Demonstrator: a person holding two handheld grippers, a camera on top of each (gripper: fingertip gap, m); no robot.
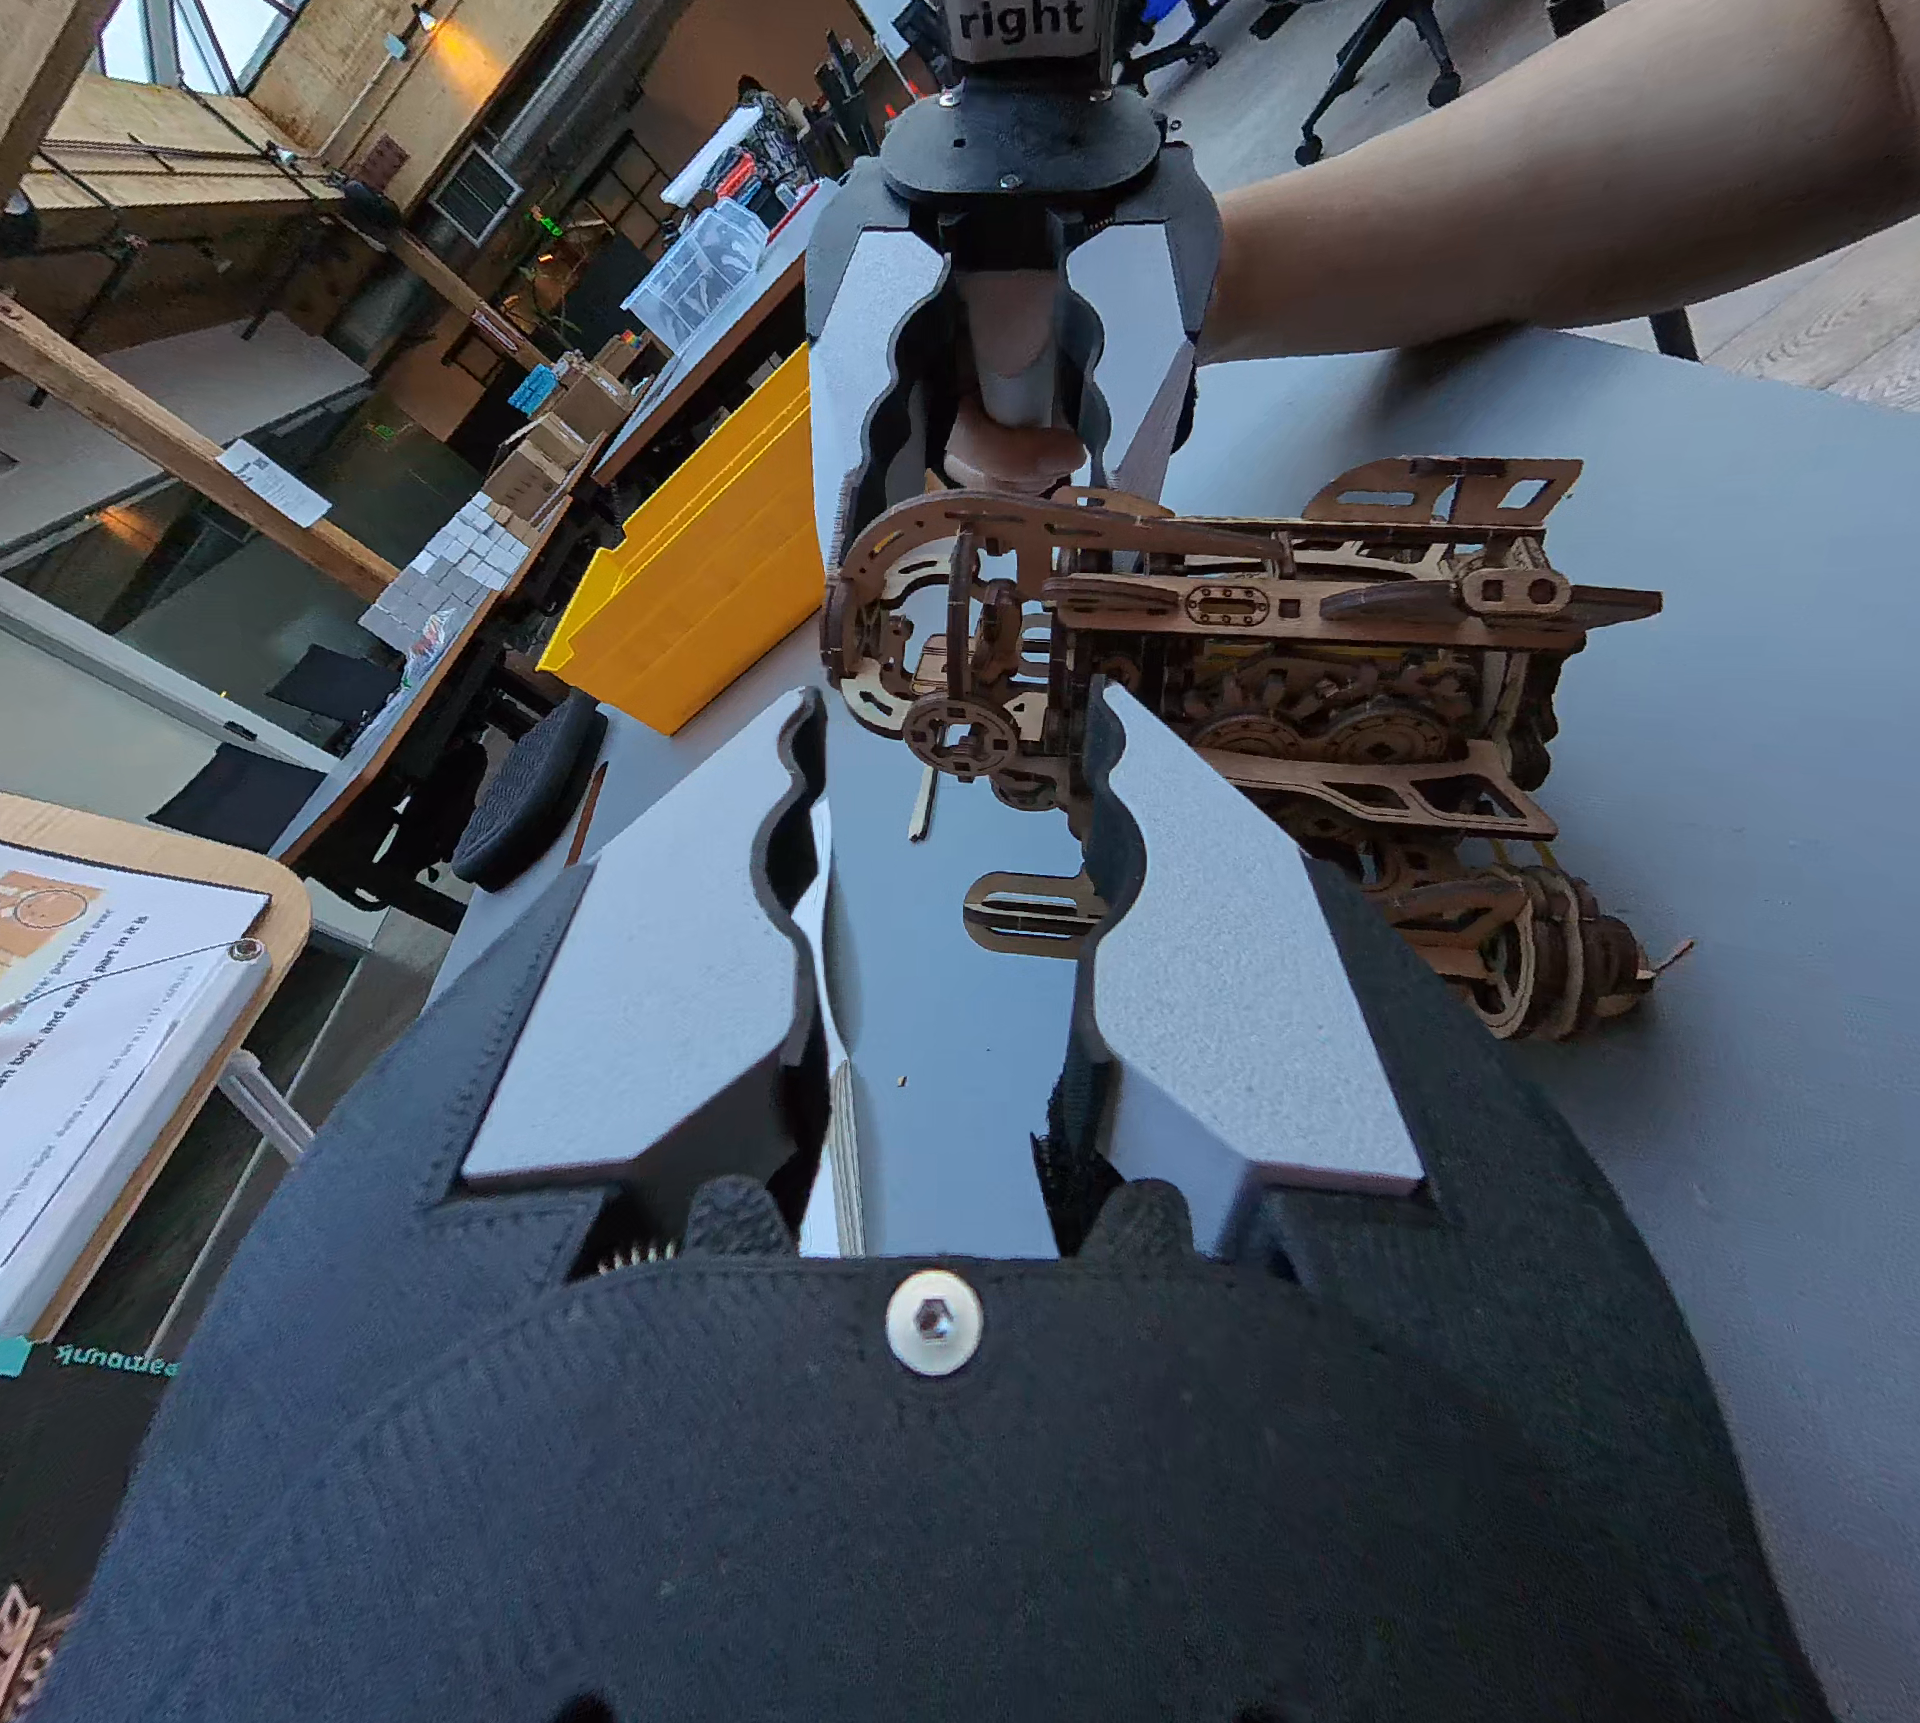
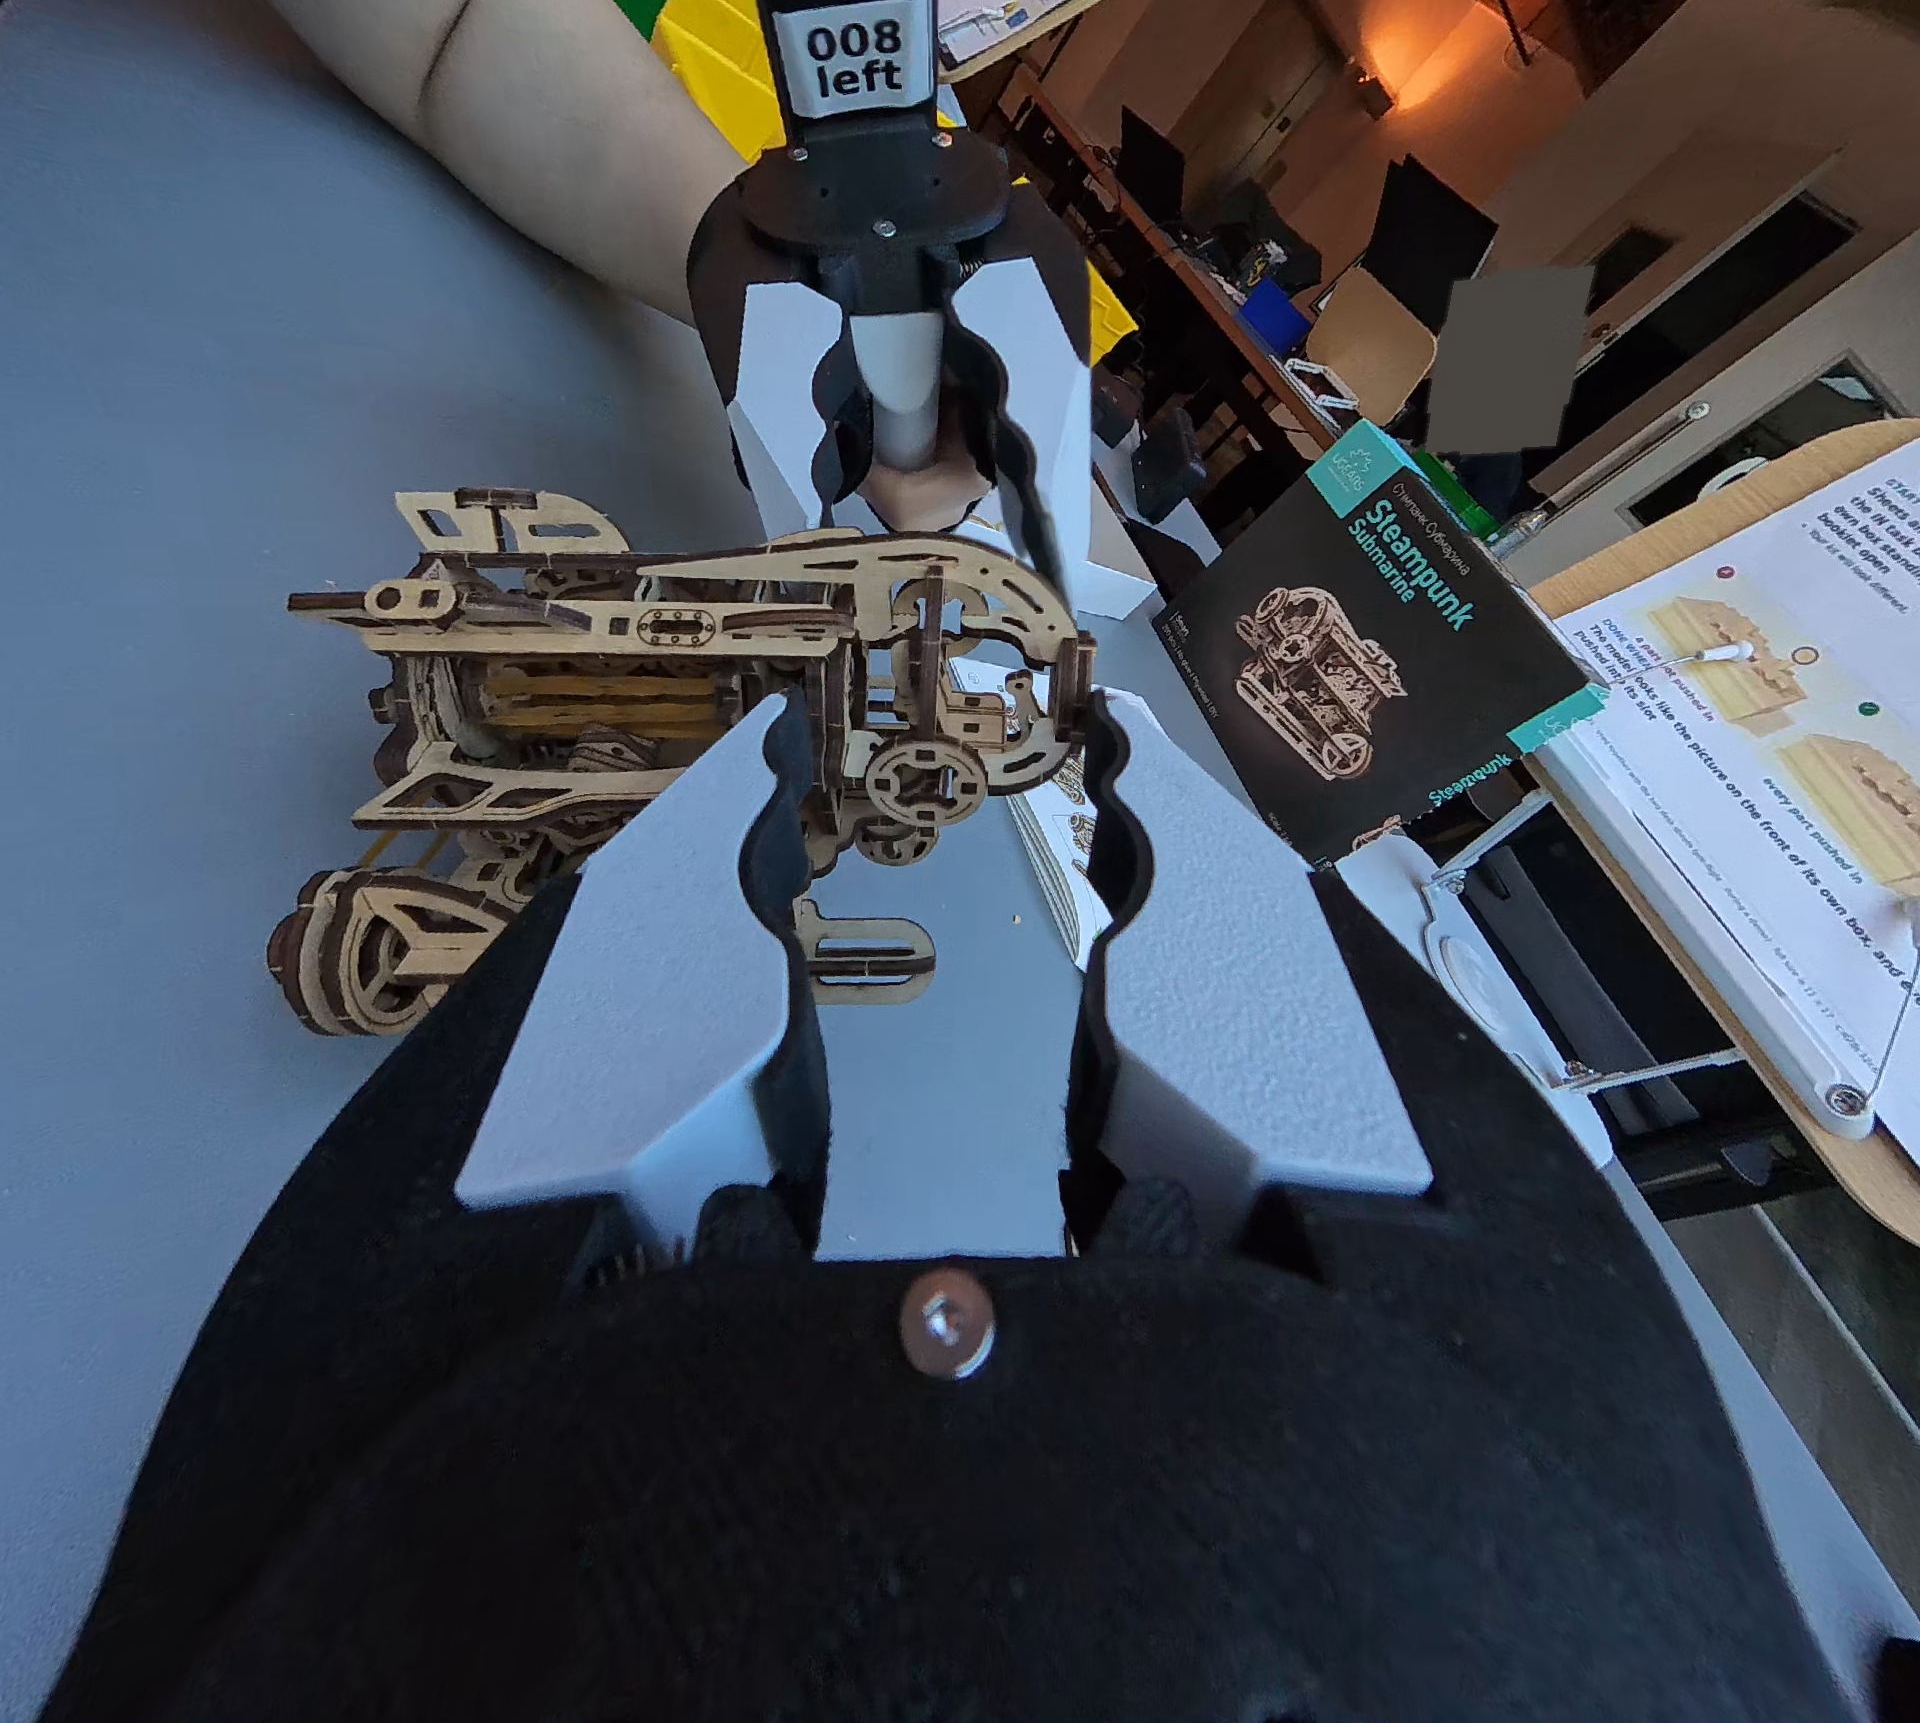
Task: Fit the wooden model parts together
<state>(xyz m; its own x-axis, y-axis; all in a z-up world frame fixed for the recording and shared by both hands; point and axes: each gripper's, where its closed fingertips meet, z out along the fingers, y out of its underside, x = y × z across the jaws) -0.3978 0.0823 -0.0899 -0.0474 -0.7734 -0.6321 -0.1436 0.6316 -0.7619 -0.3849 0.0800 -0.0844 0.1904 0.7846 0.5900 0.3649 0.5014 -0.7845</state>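
Observation:
A laser-cut wooden model (image 1: 1247,665) lies on the grey table (image 1: 1766,842), its rounded front end toward both grippers; it also shows in the right wrist view (image 2: 644,697). A small flat slotted wooden part (image 1: 1029,915) lies loose on the table beside that front end, also seen in the right wrist view (image 2: 868,951). My left gripper (image 1: 961,717) is open and empty, its tips just short of the model's front. My right gripper (image 2: 940,728) is open and empty, facing it from the opposite side. Neither touches the loose part.
A thin wooden stick (image 1: 922,800) lies near the model. A yellow bin (image 1: 707,593) stands at the table's edge. The kit's black box (image 2: 1371,665), a booklet (image 2: 1049,842) and an instruction sheet on a board (image 2: 1766,738) are nearby. A person's forearm (image 1: 1558,167) rests behind the model. Only a small space, under 4 cm, lies between the two pairs of fingers.

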